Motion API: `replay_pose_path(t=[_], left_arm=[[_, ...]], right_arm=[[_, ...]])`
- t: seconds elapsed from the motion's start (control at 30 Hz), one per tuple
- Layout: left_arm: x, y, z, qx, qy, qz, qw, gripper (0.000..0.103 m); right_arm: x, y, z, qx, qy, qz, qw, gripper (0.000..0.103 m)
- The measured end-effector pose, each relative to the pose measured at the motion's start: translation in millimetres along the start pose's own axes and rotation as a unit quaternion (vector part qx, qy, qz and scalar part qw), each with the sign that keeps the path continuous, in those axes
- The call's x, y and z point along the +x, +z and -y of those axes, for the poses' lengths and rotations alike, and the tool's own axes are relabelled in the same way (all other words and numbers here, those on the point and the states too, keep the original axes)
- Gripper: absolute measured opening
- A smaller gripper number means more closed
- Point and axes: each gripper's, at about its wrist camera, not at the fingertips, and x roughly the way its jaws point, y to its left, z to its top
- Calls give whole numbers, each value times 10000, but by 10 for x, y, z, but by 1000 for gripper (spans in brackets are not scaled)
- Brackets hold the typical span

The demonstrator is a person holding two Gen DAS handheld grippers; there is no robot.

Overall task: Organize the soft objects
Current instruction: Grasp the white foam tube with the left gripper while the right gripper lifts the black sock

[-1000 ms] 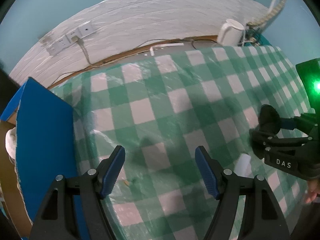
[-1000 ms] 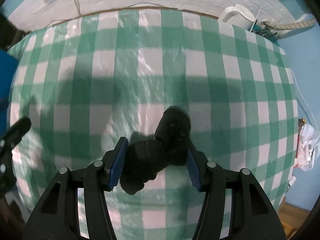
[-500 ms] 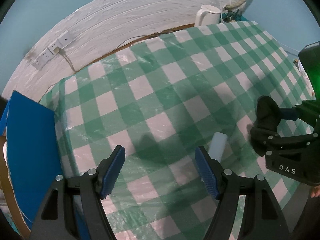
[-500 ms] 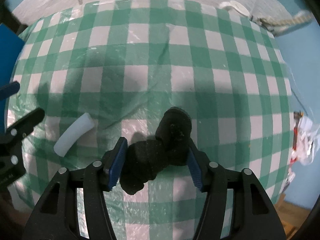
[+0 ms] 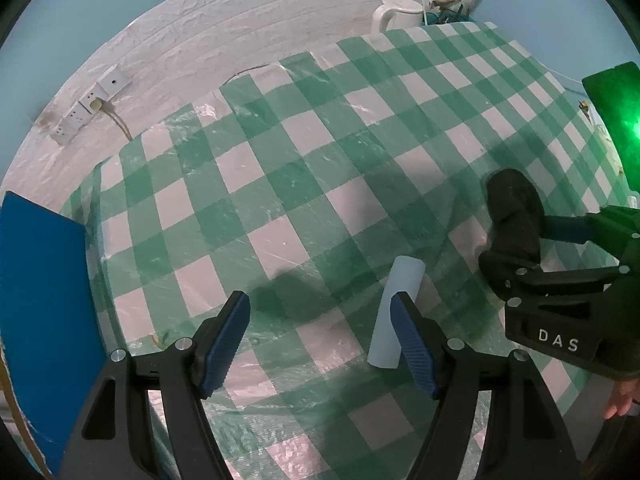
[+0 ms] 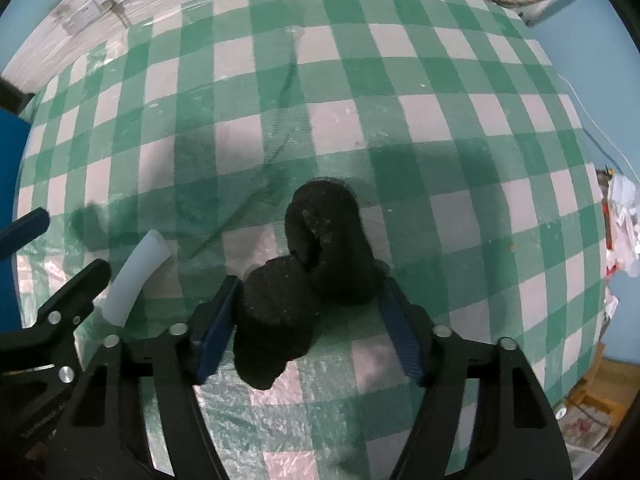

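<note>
The right gripper (image 6: 306,320) is pointing down at the table covered in a green-and-white checked plastic cloth (image 6: 360,88), and its blue-padded fingers (image 6: 216,320) have just been opening. A black knotted soft fabric bundle (image 6: 312,276) is sitting between them: its lower lump is lying against the left pad, its upper loop is reaching toward 12 o'clock, and the right pad is standing right at its edge, so whether the pads are still pressing on it cannot be told for sure.

The left gripper (image 5: 320,344) is hanging over the same cloth with its fingers (image 5: 226,340) spread wide and nothing between them. A white curved foam tube (image 5: 396,312) is lying on the cloth just behind the right-hand finger, which is covering part of it; it is running from about 6 toward 12 o'clock. In the right wrist view the same tube (image 6: 136,280) is showing at 9 o'clock of the black bundle, near it but apart, with the left gripper's finger just beside it.

In the left wrist view the black bundle (image 5: 514,216) is showing at 3 o'clock, in the right gripper. A blue flat board (image 5: 40,300) is standing at the 9 o'clock edge of the table. A white electric kettle (image 5: 398,10) is sitting at 1 o'clock by the white brick-pattern wall (image 5: 240,24), where a white power strip (image 5: 90,106) is fixed at 10 o'clock.
</note>
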Motion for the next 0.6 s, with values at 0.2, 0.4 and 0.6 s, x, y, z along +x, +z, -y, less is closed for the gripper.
replay_pose_path(t=[0.2, 0.4, 0.6], left_arm=[[17, 1, 52, 72, 3, 104, 9999, 74], [35, -28, 128, 121, -290, 43, 9995, 74], [78, -71, 262, 317, -227, 17, 9992, 74]], right_arm=[[-23, -5, -156, -161, 57, 15, 9999, 40], [-84, 93, -14, 70, 188, 117, 9997, 37], [-184, 112, -43, 43, 189, 215, 9996, 37]])
